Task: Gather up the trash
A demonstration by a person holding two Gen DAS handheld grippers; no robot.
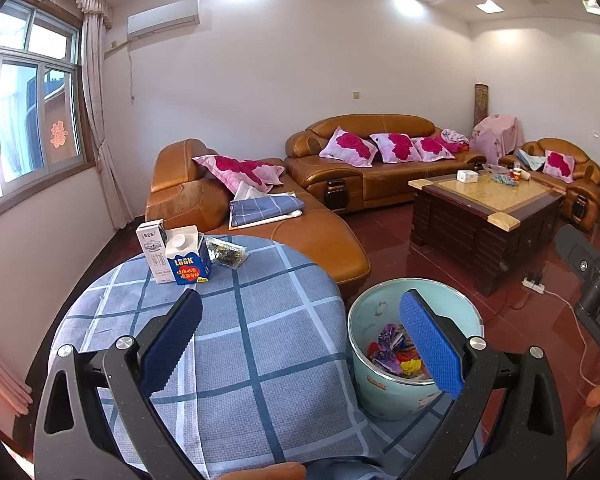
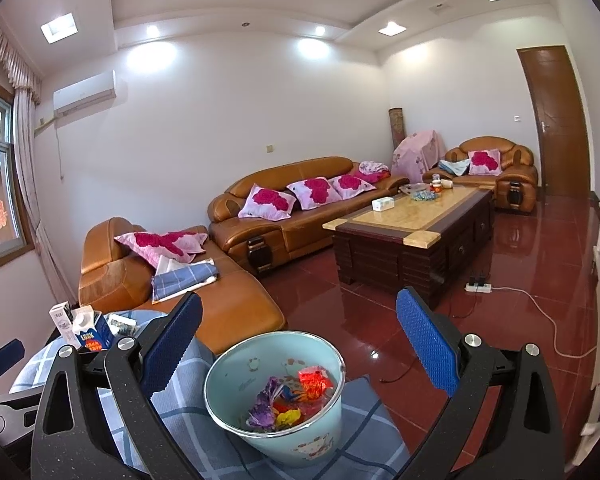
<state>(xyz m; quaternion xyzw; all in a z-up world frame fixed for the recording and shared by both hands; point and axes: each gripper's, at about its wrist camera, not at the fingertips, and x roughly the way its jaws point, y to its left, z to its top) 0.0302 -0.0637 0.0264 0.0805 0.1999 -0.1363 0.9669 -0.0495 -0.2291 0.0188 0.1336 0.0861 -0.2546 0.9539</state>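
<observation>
Left wrist: left claw [image 1: 300, 328] spread wide, holding nothing, over the checked cloth on the bench [image 1: 260, 340]. Two cartons [image 1: 176, 254] and a small packet [image 1: 226, 253] stand together at the far edge. Bucket [image 1: 384, 396] just right of the bench, wrappers [image 1: 394, 350] inside.

Right wrist: right claw [image 2: 299, 330] also spread, empty, above the bucket [image 2: 276, 436]. Wrappers [image 2: 290, 398] at its bottom; cartons [image 2: 84, 330] far left.

Materials and finishes we see

We see woven matt tablecloth [image 1: 260, 340], glossy pale bucket [image 2: 276, 432] with shiny metal rim, crinkly foil-like wrappers [image 2: 288, 400], paperboard cartons [image 1: 176, 256], textured blue rubbery finger pads [image 1: 430, 344], glossy leather sofa [image 1: 372, 168], glossy red floor tiles [image 2: 520, 264].
</observation>
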